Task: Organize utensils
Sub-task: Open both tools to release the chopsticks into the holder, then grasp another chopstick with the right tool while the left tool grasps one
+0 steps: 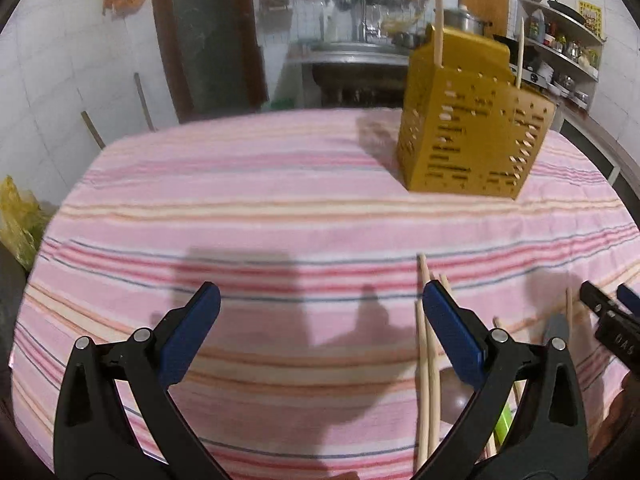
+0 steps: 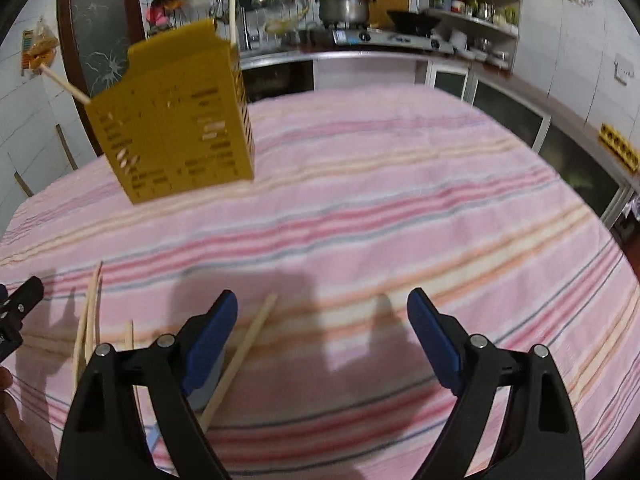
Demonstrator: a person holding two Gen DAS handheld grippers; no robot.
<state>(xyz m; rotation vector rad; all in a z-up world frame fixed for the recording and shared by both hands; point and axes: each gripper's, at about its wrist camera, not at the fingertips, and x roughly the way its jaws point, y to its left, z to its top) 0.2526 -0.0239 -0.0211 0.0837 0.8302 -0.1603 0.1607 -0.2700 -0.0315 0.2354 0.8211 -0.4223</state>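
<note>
A yellow perforated utensil holder [image 1: 472,128] stands on the pink striped tablecloth [image 1: 260,208] at the far right, with two chopsticks [image 1: 439,20] upright in it. It also shows in the right wrist view [image 2: 176,120] at the far left. Several loose wooden chopsticks [image 1: 428,360] lie on the cloth under my left gripper's right finger. My left gripper [image 1: 320,300] is open and empty above the cloth. My right gripper [image 2: 322,304] is open and empty; one chopstick [image 2: 244,352] lies beside its left finger, others [image 2: 86,328] further left.
A kitchen counter with a stove, pot [image 2: 346,8] and shelves [image 2: 472,4] runs behind the table. A dark door [image 1: 204,36] stands at the back left. A yellow bag [image 1: 18,224] sits off the table's left edge. My right gripper's tip [image 1: 612,320] shows at right.
</note>
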